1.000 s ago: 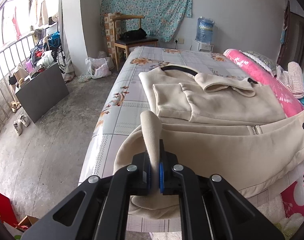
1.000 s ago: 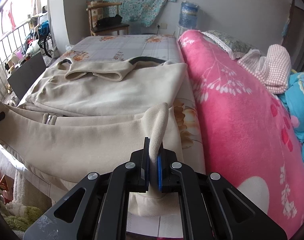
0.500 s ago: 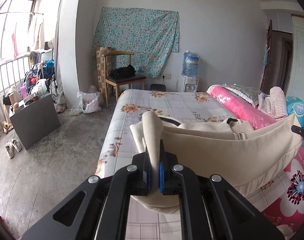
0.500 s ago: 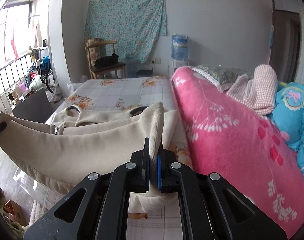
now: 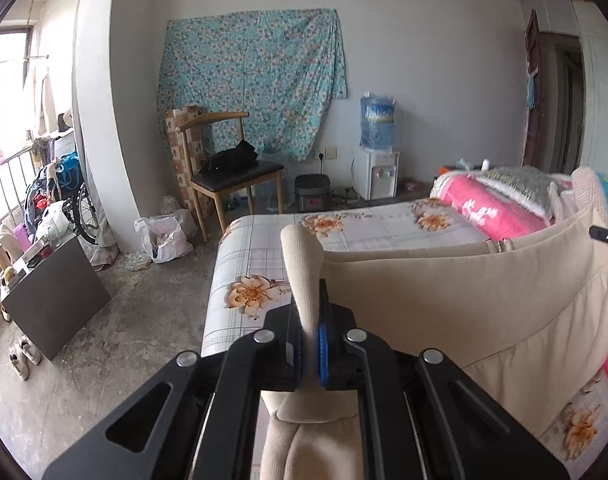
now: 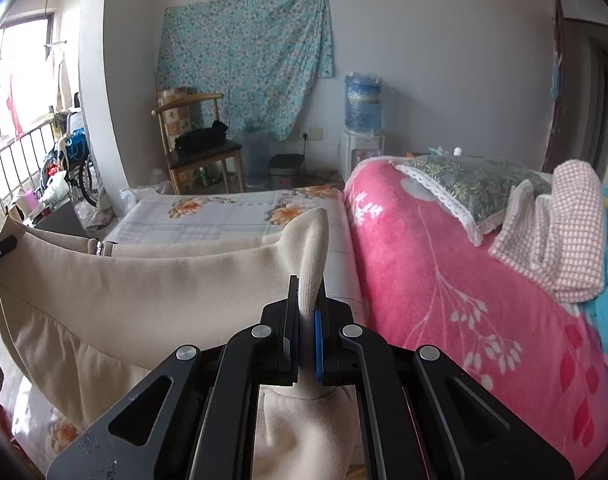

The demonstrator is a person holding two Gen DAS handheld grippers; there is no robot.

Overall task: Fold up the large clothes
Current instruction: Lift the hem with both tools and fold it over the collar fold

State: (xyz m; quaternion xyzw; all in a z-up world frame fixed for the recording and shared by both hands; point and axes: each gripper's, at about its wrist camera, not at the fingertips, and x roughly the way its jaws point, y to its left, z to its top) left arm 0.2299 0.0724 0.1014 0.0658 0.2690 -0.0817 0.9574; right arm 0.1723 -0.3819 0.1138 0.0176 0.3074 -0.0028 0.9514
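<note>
No text, label, brand, number or sign can be read in either view. The water jug (image 5: 377, 122) carries a blue label whose print is too blurred to make out, and the dispenser (image 5: 377, 178) under it shows no legible marking.

The soft beige fabric jacket (image 5: 464, 304) is plain. Under it, the white bed sheet (image 5: 368, 226) has a grey check and orange flowers. Right of the jacket, the pink fleece blanket (image 6: 444, 280) carries white sprigs. Behind, a turquoise cloth (image 6: 244, 60) has small pale flowers.
</note>
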